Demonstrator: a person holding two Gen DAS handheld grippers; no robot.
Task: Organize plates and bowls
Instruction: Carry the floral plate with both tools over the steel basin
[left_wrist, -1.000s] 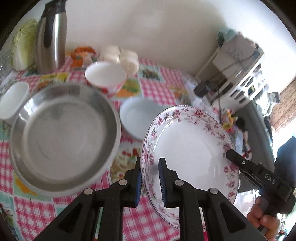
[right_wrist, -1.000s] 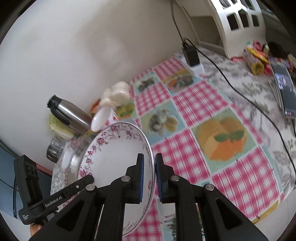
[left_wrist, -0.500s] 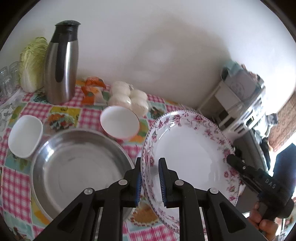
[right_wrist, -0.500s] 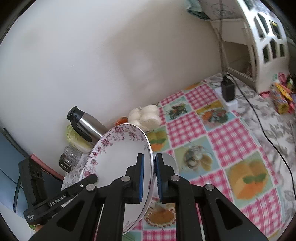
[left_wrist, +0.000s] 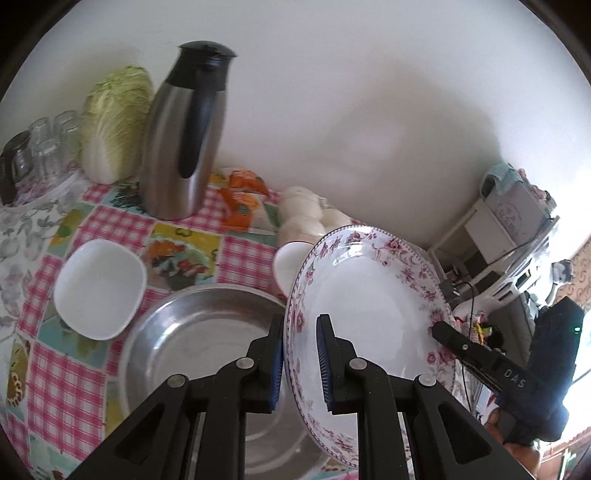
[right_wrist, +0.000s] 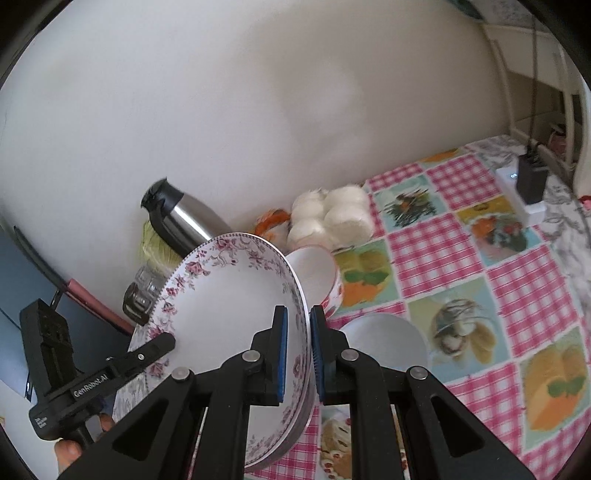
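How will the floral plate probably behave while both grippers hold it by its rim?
The floral plate looks glazed ceramic, so probably stiff, fairly heavy and breakable. Its glossy surface may slip in the left gripper and right gripper, which pinch only its thin rim. Held tilted, it might swing if one grip loosens.

Glazed china, brushed steel and a slick printed cloth

The white floral-rimmed ceramic plate (left_wrist: 369, 295) shines glossy and smooth; beside it, the round stainless-steel basin (left_wrist: 199, 332) looks brushed and dully reflective. Behind the basin, the steel thermos jug (left_wrist: 181, 147) has a satin metal body and a matt black plastic lid. The pink checked tablecloth (right_wrist: 436, 254) looks smooth and faintly glossy, like oilcloth. The small square white dish (left_wrist: 99, 288) is glazed smooth.
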